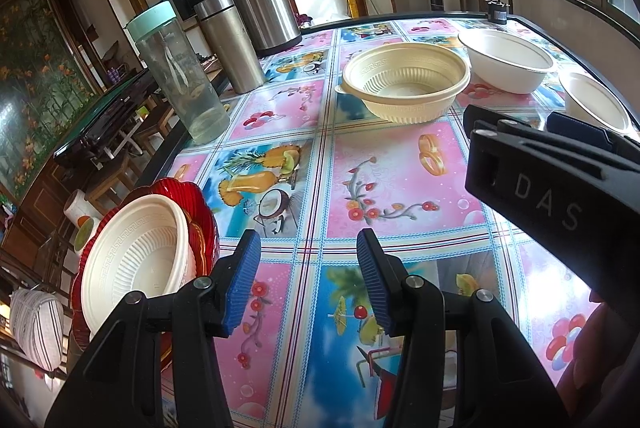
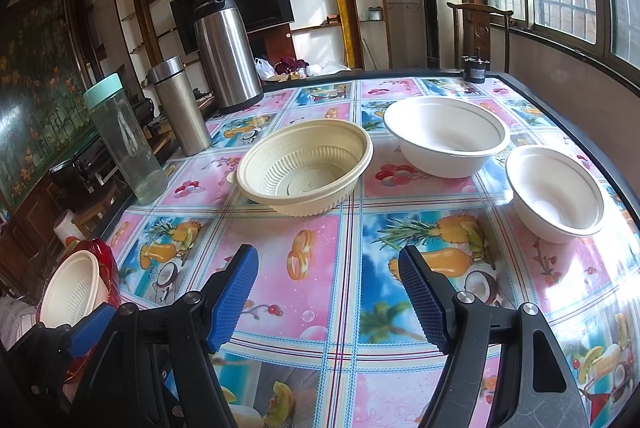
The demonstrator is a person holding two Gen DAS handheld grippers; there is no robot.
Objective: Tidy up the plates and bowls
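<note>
Both grippers open and empty above a table (image 2: 352, 228) covered in a bright cloth of fruit and flower squares.

Left gripper (image 1: 308, 284): blue ribbed pads spread apart, nothing between them, hanging over bare cloth near the table's left edge. Just left of it, a cream ribbed bowl (image 1: 136, 268) nested in a red plate (image 1: 200, 204) at the table's edge, the stack appearing tilted in the left wrist view. Same stack seen low at the left in the right wrist view, the bowl (image 2: 72, 292) inside the red plate (image 2: 106, 260).

Right gripper (image 2: 328, 292): blue pads held wide, gripping nothing, aimed at the middle of the table. Seen from the left wrist camera as a black body marked "DAS" (image 1: 548, 188), to the right of the left gripper.

Farther out, a second cream ribbed bowl (image 2: 304, 168) upright near the table's middle, also in the left view (image 1: 404, 84). To its right, a large white bowl (image 2: 446, 136), close beside the cream one but whether touching cannot be told. Nearer the right edge, a small white bowl (image 2: 556, 192), apart from the large one.

Along the left side, a clear bottle with a mint cap (image 2: 124, 140), a steel flask (image 2: 180, 104) and a tall steel thermos (image 2: 228, 52), all upright in a row. At the far edge, a small dark object (image 2: 474, 68), too small to identify.
</note>
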